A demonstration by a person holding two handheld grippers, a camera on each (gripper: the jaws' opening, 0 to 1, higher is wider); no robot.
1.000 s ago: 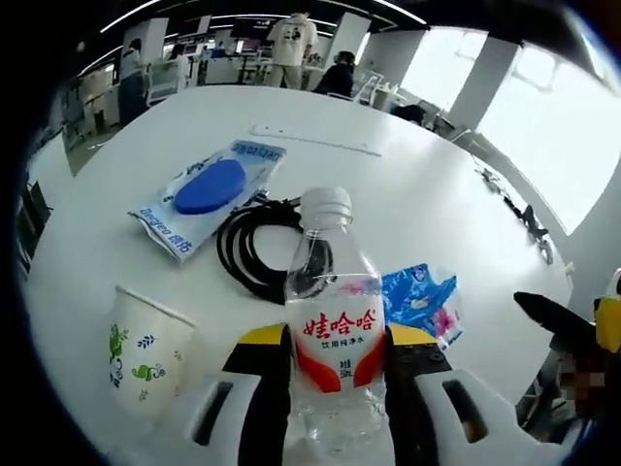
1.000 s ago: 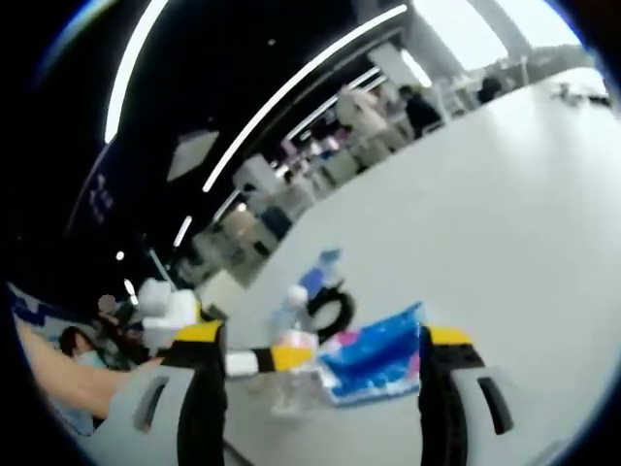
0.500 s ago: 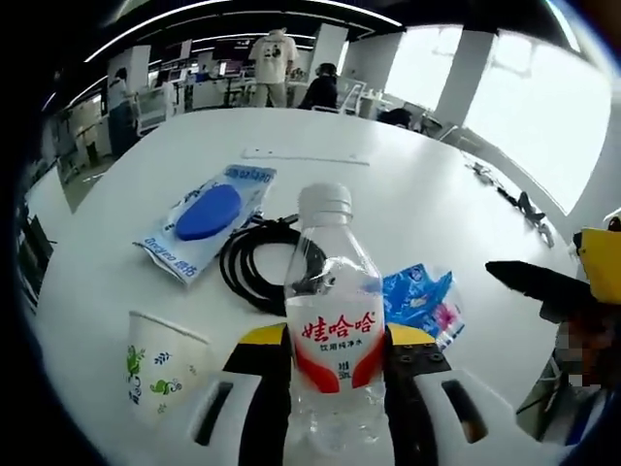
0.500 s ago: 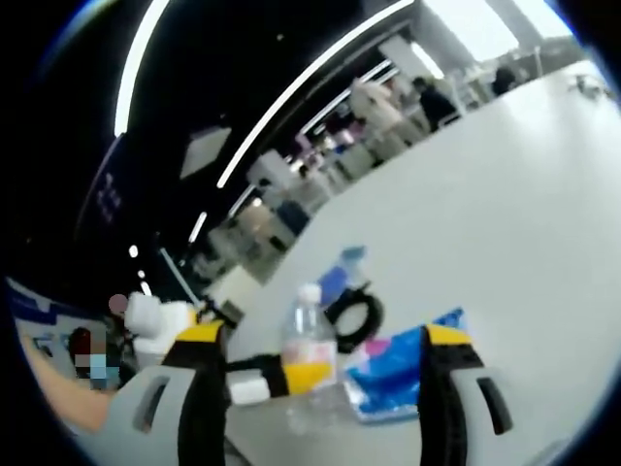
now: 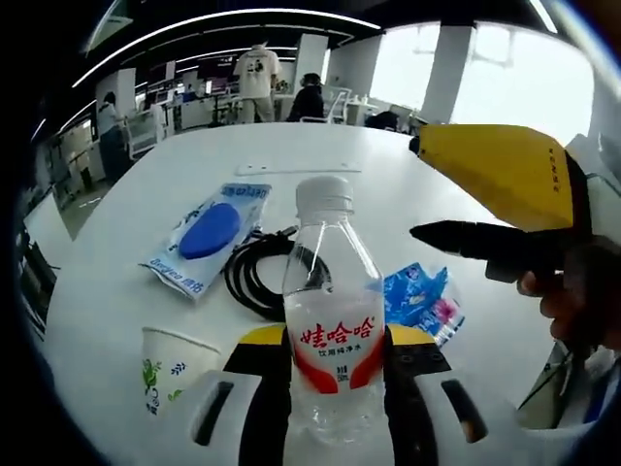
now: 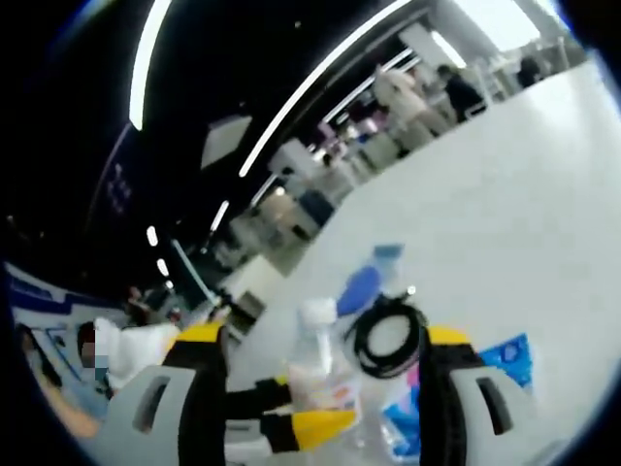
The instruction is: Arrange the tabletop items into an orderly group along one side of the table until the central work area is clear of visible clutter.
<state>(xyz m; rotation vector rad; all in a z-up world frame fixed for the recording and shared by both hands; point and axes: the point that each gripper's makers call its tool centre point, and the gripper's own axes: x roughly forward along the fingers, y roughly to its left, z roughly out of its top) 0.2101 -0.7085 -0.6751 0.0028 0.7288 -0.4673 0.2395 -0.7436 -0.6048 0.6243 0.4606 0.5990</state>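
In the left gripper view the left gripper (image 5: pixel 335 364) has its yellow-tipped jaws closed on the lower body of a clear plastic water bottle with a white cap and a red-and-white label (image 5: pixel 333 311), which stands upright at the bottom centre of the frame. The right gripper (image 5: pixel 495 209) reaches in from the right, its yellow body high in the frame; in the right gripper view the right gripper (image 6: pixel 315 388) has its jaws spread wide with nothing between them. The round white table (image 5: pixel 408 184) carries the rest of the clutter: a white paper cup with green print (image 5: pixel 175 364) at lower left, a flat blue-and-white packet with a blue oval showing through it (image 5: pixel 206 235) at mid left, a coil of black cable (image 5: pixel 254 277) just behind the bottle, and a crumpled blue wrapper with pink print (image 5: pixel 422 299) to the right of the bottle. The main risk, as I judge it, is the thin bottle wall: too hard a squeeze could buckle it, too light a one could let the smooth plastic slip. The two grippers are near each other, so the right one could knock the bottle or its cap. Swinging the bottle low toward an edge could catch the cable loop or tip the light cup.
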